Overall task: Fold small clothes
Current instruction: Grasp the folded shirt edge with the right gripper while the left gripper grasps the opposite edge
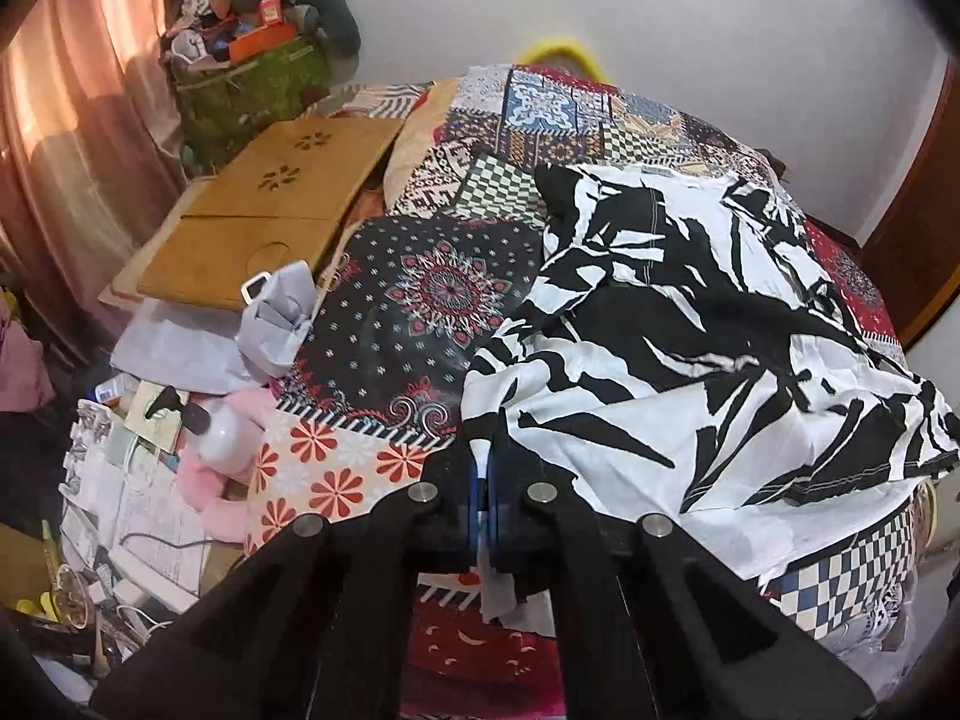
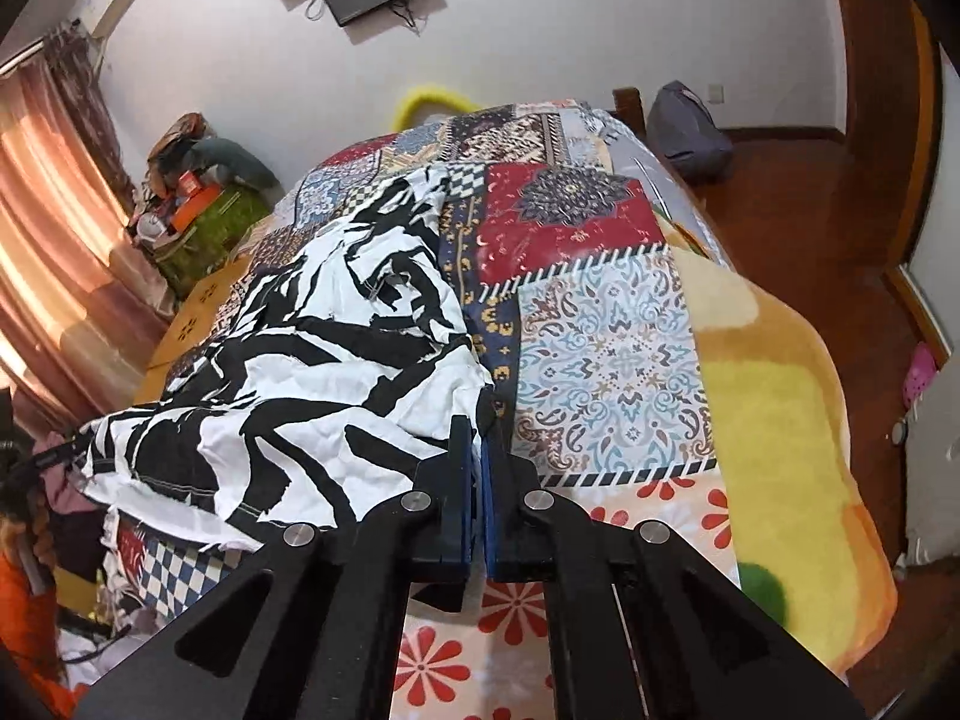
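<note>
Black-and-white garment point(image 1: 690, 324) lies rumpled on my bed point(image 2: 606, 354), near its front edge. My left gripper point(image 1: 485, 456) pinches its near-left corner; my right gripper point(image 2: 482, 426) pinches its near-right corner.

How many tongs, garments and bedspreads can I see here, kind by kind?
Tongs: 2, the left tongs and the right tongs, each clamped on the garment's near edge
Black-and-white garment: 1
Patchwork bedspread: 1
Total: 4
</note>
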The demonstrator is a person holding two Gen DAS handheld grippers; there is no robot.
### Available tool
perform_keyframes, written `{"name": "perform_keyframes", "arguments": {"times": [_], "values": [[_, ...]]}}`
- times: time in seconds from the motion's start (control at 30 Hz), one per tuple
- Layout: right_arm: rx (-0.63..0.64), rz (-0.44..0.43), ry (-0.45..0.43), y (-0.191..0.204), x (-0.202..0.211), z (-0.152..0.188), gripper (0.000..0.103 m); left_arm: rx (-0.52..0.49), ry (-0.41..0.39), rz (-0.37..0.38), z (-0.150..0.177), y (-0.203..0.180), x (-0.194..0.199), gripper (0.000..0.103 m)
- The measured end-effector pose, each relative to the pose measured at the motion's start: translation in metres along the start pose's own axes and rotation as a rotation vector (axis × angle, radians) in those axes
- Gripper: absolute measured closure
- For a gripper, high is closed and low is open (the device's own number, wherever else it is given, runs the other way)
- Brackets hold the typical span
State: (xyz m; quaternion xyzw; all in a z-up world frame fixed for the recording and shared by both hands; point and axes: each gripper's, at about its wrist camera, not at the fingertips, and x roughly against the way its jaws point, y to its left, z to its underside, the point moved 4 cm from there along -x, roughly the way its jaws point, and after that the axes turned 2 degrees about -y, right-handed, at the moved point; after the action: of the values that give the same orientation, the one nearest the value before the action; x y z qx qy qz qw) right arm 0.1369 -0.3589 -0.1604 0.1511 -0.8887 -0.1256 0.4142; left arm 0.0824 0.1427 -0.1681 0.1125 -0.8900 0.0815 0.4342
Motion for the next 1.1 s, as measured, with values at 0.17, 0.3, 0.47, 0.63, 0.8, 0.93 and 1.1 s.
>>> {"name": "perform_keyframes", "arguments": {"times": [0.17,0.3,0.47,0.63,0.8,0.93,1.1], "values": [[0.001,-0.046,-0.049,0.012,0.008,-0.021,0.101,0.042,-0.041,0.053,-0.023,0.0,0.01,0.101],[0.049,-0.06,-0.097,0.027,0.013,-0.046,0.101,0.043,-0.113,0.081,-0.059,-0.006,0.022,0.101],[0.091,-0.062,-0.16,0.039,0.007,-0.083,0.101,0.075,-0.155,0.088,-0.106,-0.002,0.018,0.101],[0.103,-0.053,-0.19,0.043,-0.017,-0.126,0.101,0.142,-0.138,0.099,-0.155,0.006,-0.013,0.101],[0.092,-0.037,-0.17,0.042,-0.067,-0.171,0.101,0.186,-0.093,0.088,-0.189,0.011,-0.06,0.101],[0.092,-0.016,-0.125,0.038,-0.11,-0.19,0.101,0.194,-0.042,0.055,-0.206,0.013,-0.108,0.101],[0.064,0.01,-0.036,0.027,-0.179,-0.205,0.101,0.189,0.031,0.015,-0.217,0.014,-0.174,0.101]]}}
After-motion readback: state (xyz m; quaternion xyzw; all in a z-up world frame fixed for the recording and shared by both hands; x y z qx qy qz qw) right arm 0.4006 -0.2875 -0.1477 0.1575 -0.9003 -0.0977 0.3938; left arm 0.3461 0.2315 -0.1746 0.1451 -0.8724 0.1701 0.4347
